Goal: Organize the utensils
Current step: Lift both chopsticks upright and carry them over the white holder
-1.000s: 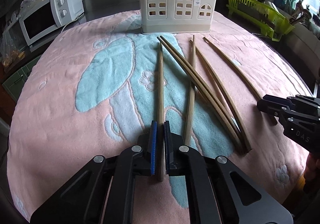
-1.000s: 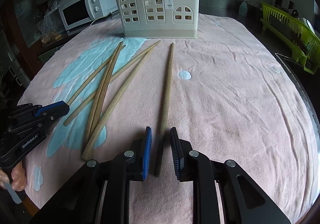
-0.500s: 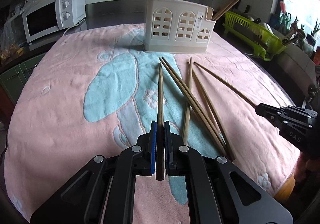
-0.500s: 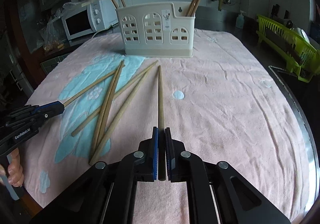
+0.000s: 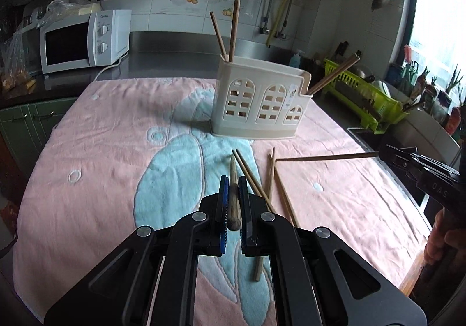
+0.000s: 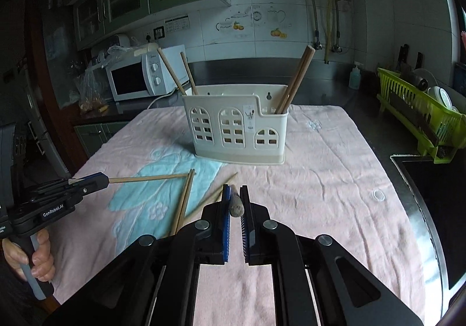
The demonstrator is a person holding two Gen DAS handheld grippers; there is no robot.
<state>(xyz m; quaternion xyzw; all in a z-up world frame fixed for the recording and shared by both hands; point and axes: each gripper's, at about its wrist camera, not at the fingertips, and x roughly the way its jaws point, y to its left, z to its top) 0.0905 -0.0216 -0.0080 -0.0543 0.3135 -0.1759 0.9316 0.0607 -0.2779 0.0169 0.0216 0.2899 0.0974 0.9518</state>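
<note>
Chopsticks, wooden: one was clamped by its thick end between the pads of the left gripper (image 5: 232, 203), its tip lifted off the cloth and aimed toward the holder; a second (image 5: 326, 157) was clamped likewise in the right gripper (image 6: 235, 203). Both jaws were clenched on their sticks. Four loose chopsticks (image 5: 271, 171) lay fanned on the pink towel (image 5: 102, 151), in front of the holder and between the grippers.

Utensil holder (image 6: 236, 133), cream plastic with arched cut-outs, stood upright at the far side of the towel. It already held two sticks at its left end and two more in the low right compartment.

Step in hand, as judged: carry of a pair, one per gripper, toward the holder.

Next move calls for: tipping each stick tip-down over an open compartment, clear of the upright sticks, then releasing.

Surroundings: microwave (image 5: 84, 40); green dish rack (image 6: 419, 110).
</note>
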